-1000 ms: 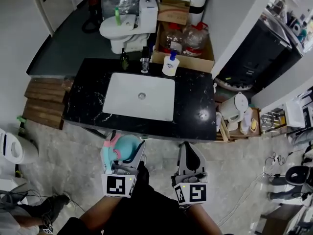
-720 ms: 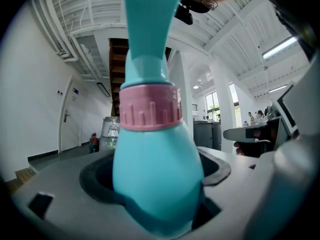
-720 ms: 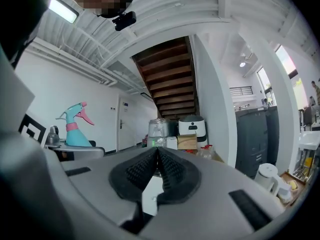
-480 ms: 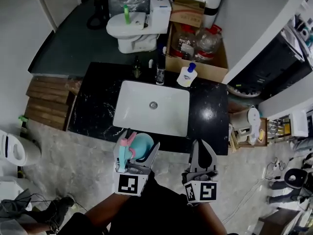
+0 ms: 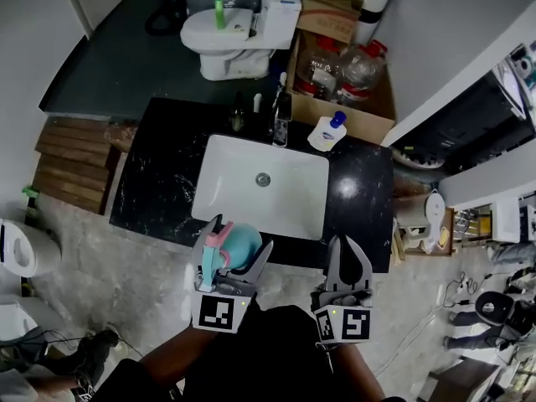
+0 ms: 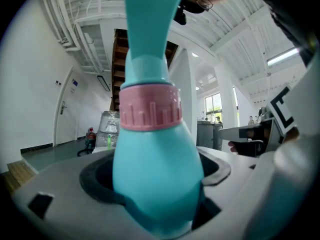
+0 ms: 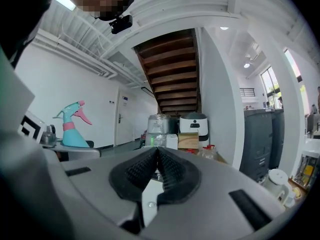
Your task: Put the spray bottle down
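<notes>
Carrying step, judging by the layout: not yet set down. Grips the spray bottle (image 6: 155,179) in the left gripper (image 5: 242,234), jaws pressed on the teal belly below the pink collar, nozzle up. Hangs at the near edge of the counter (image 5: 159,187), about six o'clock of the sink (image 5: 293,216). Cannot tell height above the top.

Holds the right gripper (image 5: 342,251) clenched on nothing, pads together, at three o'clock of the left, also by the counter's near edge.

Next move, probably:
- pick a flat bare patch of counter
- lower upright until the base seats
- release the jaws and back straight off

Bare black top at nine o'clock of the sink and again at three o'clock. Either looks roomy enough.

Around:
- tap (image 5: 282,111) at twelve o'clock of the sink
- soap bottle (image 5: 325,132) at one o'clock
- beyond the counter, toilet (image 5: 226,32) at eleven
- box (image 5: 373,122) with water jugs (image 5: 343,65) at one
- planks (image 5: 71,170) on the floor at nine
- kettle (image 5: 431,208) at three

In the way: the basin itself, straight ahead at twelve, curved and poor footing for a tall bottle. Likely top-heavy with that trigger head, so at risk of tipping if let go tilted or too close to the counter's edge.
</notes>
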Motion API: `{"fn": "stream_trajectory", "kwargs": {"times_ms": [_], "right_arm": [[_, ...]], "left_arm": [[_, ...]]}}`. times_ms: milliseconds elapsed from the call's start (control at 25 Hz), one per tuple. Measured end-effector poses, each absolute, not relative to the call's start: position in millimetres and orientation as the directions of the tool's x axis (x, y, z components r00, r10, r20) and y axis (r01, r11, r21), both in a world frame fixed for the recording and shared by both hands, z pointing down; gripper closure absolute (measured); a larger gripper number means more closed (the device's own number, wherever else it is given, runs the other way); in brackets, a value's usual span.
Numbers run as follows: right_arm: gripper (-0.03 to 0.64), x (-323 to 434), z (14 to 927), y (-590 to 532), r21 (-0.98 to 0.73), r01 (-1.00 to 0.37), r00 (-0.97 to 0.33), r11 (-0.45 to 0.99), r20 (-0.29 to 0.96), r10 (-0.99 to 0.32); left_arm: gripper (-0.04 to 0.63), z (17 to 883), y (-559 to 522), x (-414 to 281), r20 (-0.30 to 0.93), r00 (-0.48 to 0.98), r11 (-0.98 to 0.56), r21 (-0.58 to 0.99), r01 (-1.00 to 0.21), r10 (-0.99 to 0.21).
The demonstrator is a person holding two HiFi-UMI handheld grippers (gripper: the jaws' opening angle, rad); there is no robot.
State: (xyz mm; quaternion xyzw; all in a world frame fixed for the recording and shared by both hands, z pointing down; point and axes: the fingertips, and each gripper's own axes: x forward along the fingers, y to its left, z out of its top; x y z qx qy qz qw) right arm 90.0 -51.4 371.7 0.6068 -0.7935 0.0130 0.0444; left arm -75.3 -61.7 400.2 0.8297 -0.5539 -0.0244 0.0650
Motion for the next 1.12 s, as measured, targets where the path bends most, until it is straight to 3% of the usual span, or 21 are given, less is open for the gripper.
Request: {"fn": "stream_trajectory", "kwargs": {"times_ms": [400, 800, 1120], "right_arm": [[0.601, 91, 374, -60, -0.001, -0.949, -0.315, 0.316, 0.096, -0.944], [0.601, 133, 356, -77, -0.019, -0.926, -0.377, 0.376, 0.029, -0.926], [0.601, 162, 350, -75, -0.087, -0.917, -0.390, 0.389, 0.001, -0.921]], "left_arm": [[0.172, 405, -53, -96, 0.046, 0.280, -0.272, 0.135, -0.953, -0.959], [0.172, 397, -59, -65, 0.053, 0.240, -0.238, 0.038, -0.970, -0.969], [0.172, 418, -82, -47, 0.126, 0.196, -0.188, 0.072, -0.979, -0.972]]}}
